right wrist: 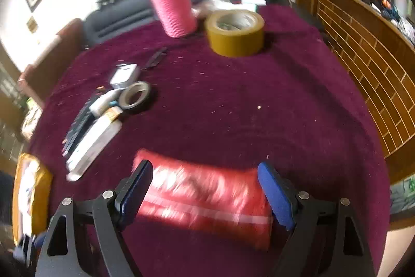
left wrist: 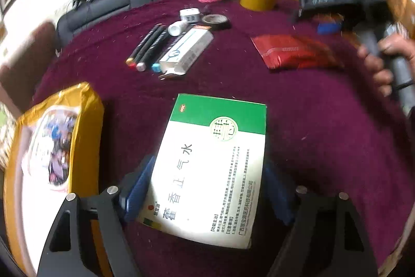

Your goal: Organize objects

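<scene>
Here, left gripper [left wrist: 207, 188]: fingers on both sides of green-white medicine box [left wrist: 212, 168], seem clamped on it, near front edge of counter [left wrist: 324, 134]. Right gripper [right wrist: 207, 191]: fingers apart, red packet [right wrist: 207, 199] between, contact unclear from blur.

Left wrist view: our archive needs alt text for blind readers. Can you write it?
A green-and-white medicine box lies on a maroon tablecloth between the left gripper's blue pads. Markers, tape rolls and a red pouch lie beyond.
</scene>
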